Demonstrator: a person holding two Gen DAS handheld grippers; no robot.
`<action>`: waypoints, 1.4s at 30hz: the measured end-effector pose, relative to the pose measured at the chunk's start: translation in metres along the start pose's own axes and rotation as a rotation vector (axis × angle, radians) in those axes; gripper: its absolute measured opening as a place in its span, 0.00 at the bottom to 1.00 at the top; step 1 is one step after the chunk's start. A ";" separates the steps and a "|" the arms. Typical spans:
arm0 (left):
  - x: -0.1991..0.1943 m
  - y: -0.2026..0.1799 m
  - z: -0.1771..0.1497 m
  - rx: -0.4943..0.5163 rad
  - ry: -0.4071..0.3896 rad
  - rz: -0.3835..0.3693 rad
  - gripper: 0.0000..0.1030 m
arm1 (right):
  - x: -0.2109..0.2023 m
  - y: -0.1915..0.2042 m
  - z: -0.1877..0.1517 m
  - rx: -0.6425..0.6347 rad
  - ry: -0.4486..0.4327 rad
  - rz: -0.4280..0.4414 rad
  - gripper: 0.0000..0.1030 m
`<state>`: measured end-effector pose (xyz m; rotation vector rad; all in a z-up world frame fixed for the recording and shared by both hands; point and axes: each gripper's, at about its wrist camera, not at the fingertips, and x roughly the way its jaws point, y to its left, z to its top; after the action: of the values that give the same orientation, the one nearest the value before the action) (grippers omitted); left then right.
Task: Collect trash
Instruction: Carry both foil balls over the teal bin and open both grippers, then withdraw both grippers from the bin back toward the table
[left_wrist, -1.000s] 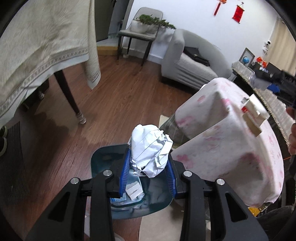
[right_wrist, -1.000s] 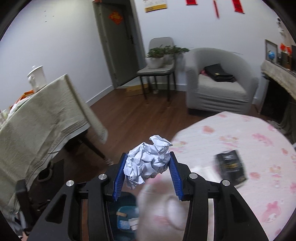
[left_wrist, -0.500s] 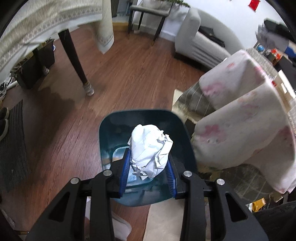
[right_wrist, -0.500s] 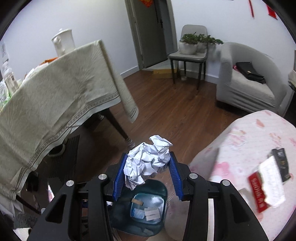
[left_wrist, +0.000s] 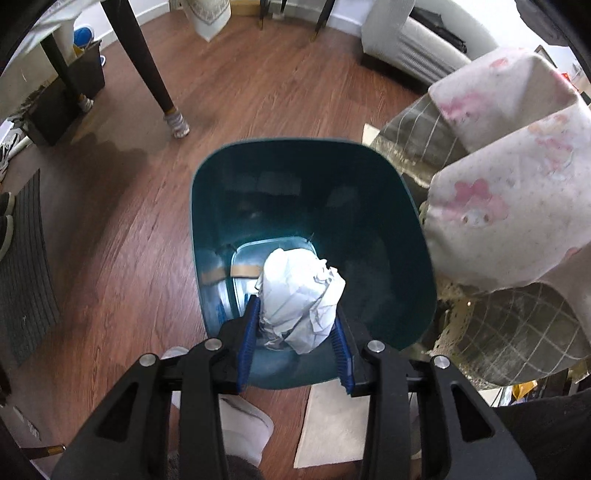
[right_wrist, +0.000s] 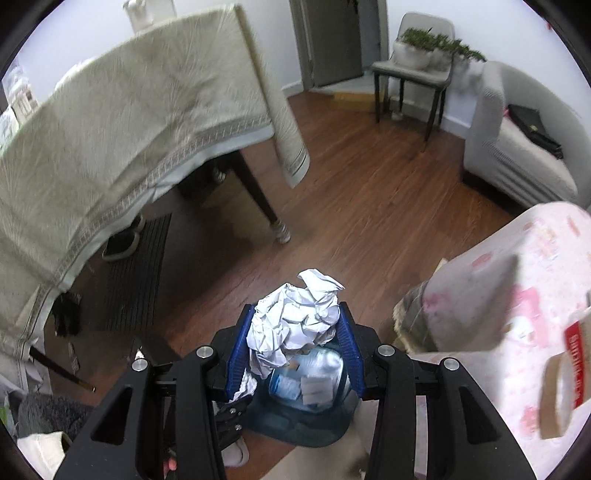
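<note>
My left gripper (left_wrist: 293, 328) is shut on a crumpled white paper ball (left_wrist: 301, 295) and holds it just over the mouth of a teal trash bin (left_wrist: 369, 177) on the wood floor. Scraps lie at the bin's bottom. My right gripper (right_wrist: 295, 341) is shut on a second crumpled paper ball (right_wrist: 295, 325), higher above the same bin (right_wrist: 295, 428), whose inside shows paper scraps. In the right wrist view part of the left gripper shows at the bin's near left rim.
A table with a pink flowered cloth (left_wrist: 517, 166) stands right of the bin, with cards on it (right_wrist: 576, 343). A dining table with a beige cloth (right_wrist: 110, 129) and dark legs (left_wrist: 147, 66) is at the left. A grey armchair (right_wrist: 517, 147), chair and mat lie beyond.
Both grippers have moved from table height down and over the bin, each still holding its paper ball. The left one is now lowest, right at the bin's opening.
</note>
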<state>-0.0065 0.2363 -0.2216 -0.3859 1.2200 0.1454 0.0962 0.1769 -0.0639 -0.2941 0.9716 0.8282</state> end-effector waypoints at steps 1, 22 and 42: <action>0.001 0.001 -0.001 -0.002 0.003 0.006 0.43 | 0.004 0.000 -0.002 -0.002 0.015 0.004 0.44; -0.080 0.017 0.002 -0.040 -0.169 0.020 0.53 | 0.088 0.002 -0.040 0.007 0.222 0.009 0.44; -0.183 -0.007 0.015 -0.026 -0.371 -0.020 0.36 | 0.156 0.013 -0.091 -0.095 0.399 0.000 0.52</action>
<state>-0.0543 0.2531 -0.0446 -0.3748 0.8492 0.2057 0.0771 0.2106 -0.2411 -0.5557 1.3046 0.8336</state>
